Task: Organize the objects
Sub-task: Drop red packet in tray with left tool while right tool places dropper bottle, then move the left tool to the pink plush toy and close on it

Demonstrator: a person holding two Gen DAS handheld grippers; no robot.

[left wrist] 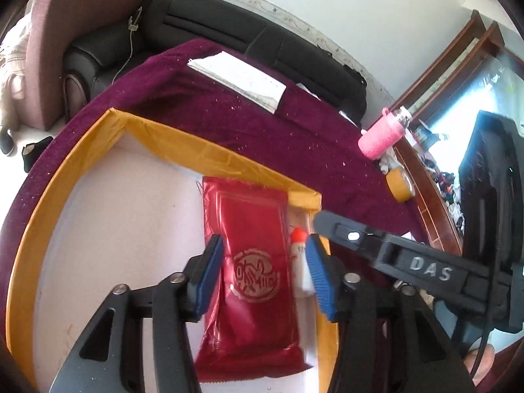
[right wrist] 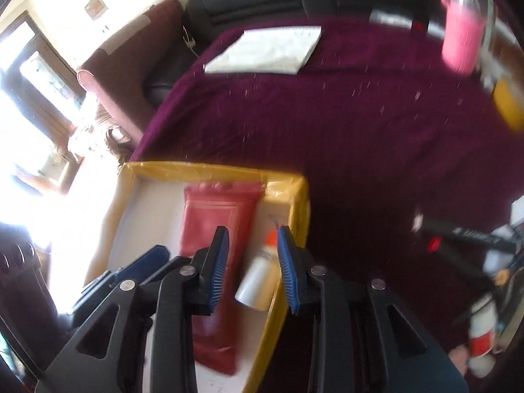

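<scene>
Red packet and glue bottle in yellow-rimmed tray, tongs parted above

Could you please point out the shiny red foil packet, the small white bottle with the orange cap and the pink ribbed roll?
shiny red foil packet point(left wrist: 252, 275), left wrist view, on its printed emblem.
small white bottle with the orange cap point(right wrist: 258, 281), right wrist view, on its body.
pink ribbed roll point(left wrist: 381, 136), left wrist view, on its side.

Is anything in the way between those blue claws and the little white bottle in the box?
Nothing visible blocks it. The white bottle lies in the yellow-edged box beside the red packet, and the right gripper hangs open above it, with the box's wall close alongside.
</scene>
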